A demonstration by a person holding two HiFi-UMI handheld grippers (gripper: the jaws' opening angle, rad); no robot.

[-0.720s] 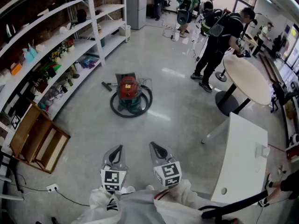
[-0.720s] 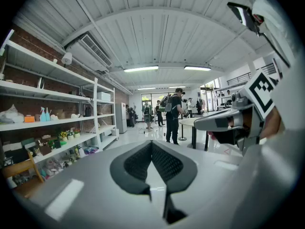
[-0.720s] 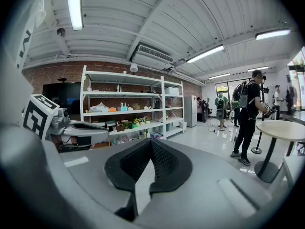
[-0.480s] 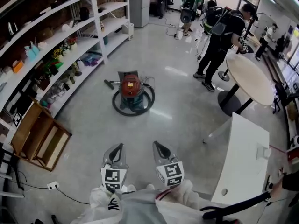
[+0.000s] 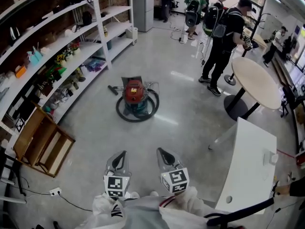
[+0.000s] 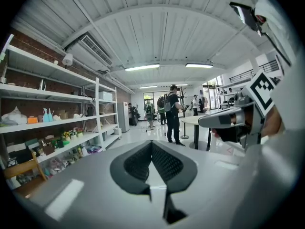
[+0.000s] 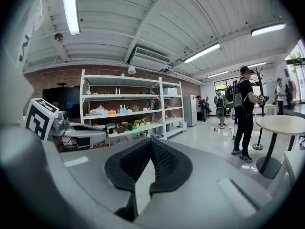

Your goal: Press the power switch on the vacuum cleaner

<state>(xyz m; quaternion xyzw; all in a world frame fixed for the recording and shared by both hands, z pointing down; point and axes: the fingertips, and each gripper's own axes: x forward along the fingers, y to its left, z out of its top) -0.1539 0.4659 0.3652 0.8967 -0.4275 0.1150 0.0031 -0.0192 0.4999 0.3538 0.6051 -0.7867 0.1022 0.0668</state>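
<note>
The vacuum cleaner (image 5: 134, 93) stands on the grey floor some way ahead, with a red top, a green base and a black hose (image 5: 137, 114) looped round it. My left gripper (image 5: 122, 153) and right gripper (image 5: 160, 150) are held side by side close to my body, far short of the vacuum. Each gripper has its jaws closed together with nothing between them. In the left gripper view the left gripper (image 6: 152, 143) points level into the room, and the right gripper (image 7: 151, 140) does the same in the right gripper view. Neither gripper view shows the vacuum.
White shelving (image 5: 71, 56) with small items lines the left wall, and a wooden frame (image 5: 40, 144) leans at its near end. A white table (image 5: 250, 163) and a round table (image 5: 257, 82) stand on the right. People (image 5: 225, 37) stand at the back. A power strip (image 5: 53, 192) lies near my left.
The vacuum cleaner sits slightly lower and further right in the head view, as the view has shifted forward. Both grippers stay shut and keep their places near my body.
</note>
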